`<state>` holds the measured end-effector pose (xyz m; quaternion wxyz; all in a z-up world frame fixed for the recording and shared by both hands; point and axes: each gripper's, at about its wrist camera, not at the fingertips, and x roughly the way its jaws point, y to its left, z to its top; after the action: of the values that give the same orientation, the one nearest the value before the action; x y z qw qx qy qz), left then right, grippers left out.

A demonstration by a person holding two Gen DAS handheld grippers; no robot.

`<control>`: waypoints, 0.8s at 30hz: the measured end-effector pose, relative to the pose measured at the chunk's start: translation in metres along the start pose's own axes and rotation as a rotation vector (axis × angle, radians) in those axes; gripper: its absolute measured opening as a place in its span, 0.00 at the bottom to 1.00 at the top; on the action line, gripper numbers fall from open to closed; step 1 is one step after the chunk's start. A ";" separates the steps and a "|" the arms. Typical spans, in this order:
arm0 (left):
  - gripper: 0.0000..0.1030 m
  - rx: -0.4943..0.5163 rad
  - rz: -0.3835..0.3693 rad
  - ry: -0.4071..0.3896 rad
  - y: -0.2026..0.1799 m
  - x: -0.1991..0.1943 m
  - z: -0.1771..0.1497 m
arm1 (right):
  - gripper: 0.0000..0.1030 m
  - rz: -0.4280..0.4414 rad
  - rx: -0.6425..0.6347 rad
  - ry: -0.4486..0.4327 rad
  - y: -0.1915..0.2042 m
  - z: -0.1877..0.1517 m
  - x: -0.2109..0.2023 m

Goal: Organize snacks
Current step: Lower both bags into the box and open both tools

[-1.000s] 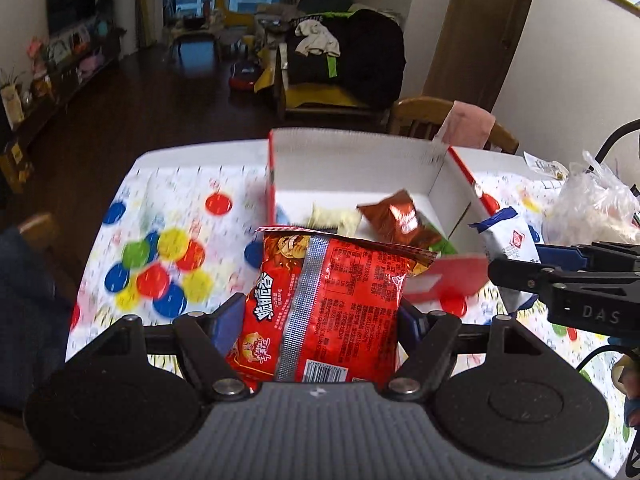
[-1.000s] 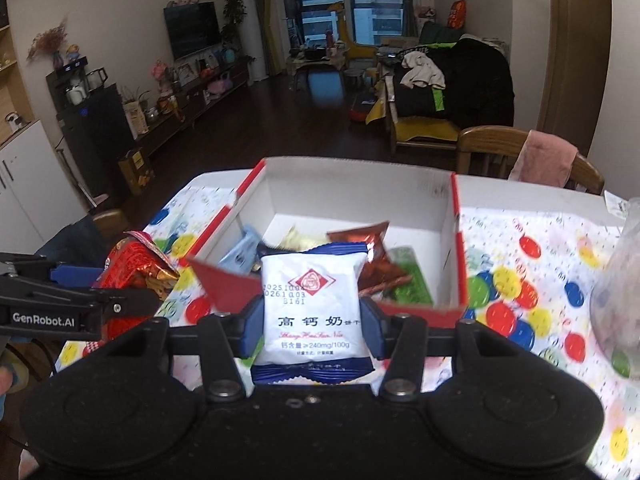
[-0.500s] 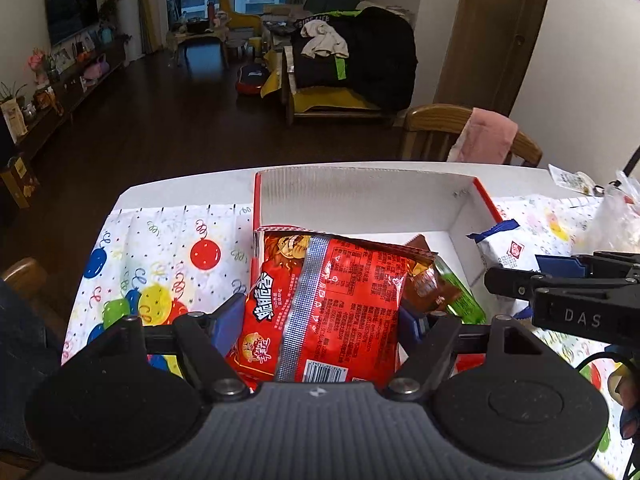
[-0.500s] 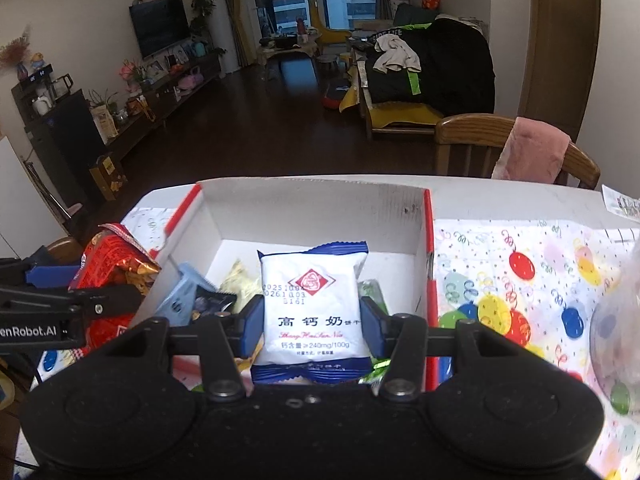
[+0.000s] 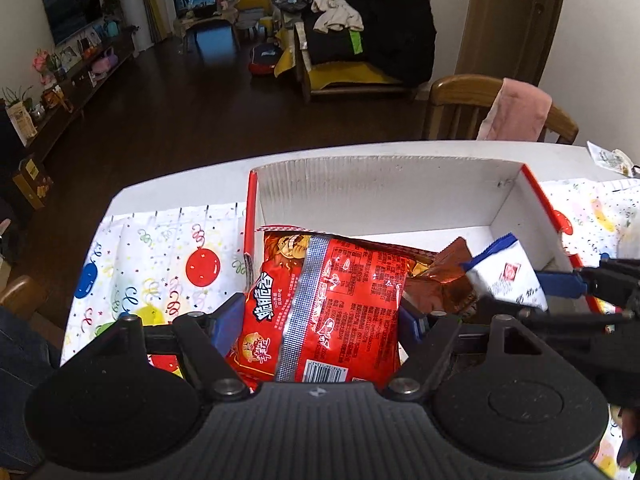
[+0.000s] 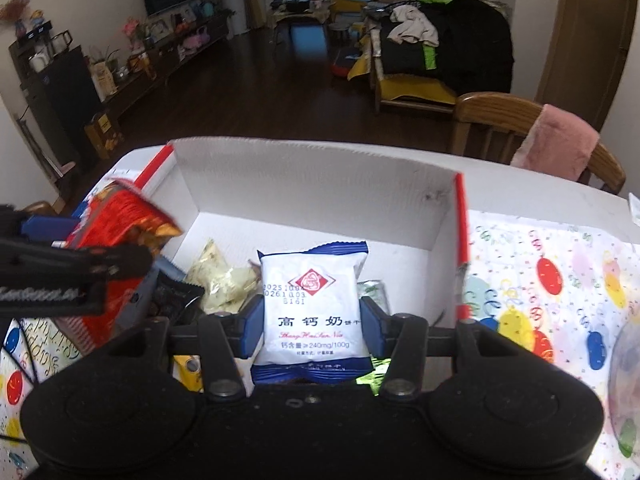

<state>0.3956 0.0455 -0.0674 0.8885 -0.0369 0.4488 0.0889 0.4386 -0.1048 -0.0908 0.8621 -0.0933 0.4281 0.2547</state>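
Observation:
My left gripper [image 5: 320,320] is shut on a red snack bag [image 5: 332,308], held over the left part of an open white cardboard box [image 5: 380,184] with red edges. My right gripper [image 6: 312,320] is shut on a white and blue biscuit packet [image 6: 312,304], held over the box's [image 6: 320,192] middle. In the box lie a brown packet [image 5: 444,276], a pale yellow packet [image 6: 220,280], a dark packet [image 6: 172,296] and a green one [image 6: 374,292]. Each gripper shows in the other's view: the red bag [image 6: 124,212] at left, the white packet [image 5: 508,276] at right.
The box stands on a tablecloth [image 5: 160,260] printed with coloured balloons. A wooden chair [image 6: 500,120] with a pink cloth [image 6: 556,144] stands behind the table. A clear plastic bag [image 6: 628,368] lies at the right edge. A small wrapper [image 5: 608,158] lies at the far right.
Both grippers have moved forward and down over the box with their packets still held. The box's near wall has passed out of sight beneath them.

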 end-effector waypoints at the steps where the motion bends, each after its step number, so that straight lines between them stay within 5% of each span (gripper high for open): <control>1: 0.73 0.002 -0.003 0.000 -0.001 0.002 0.001 | 0.47 0.004 -0.009 0.003 0.002 -0.002 0.002; 24: 0.73 0.065 -0.004 0.050 -0.018 0.022 -0.018 | 0.51 0.023 -0.027 0.043 0.006 -0.020 0.010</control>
<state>0.3971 0.0281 -0.0960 0.8778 -0.0111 0.4736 0.0715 0.4270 -0.1039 -0.1111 0.8483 -0.1052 0.4442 0.2683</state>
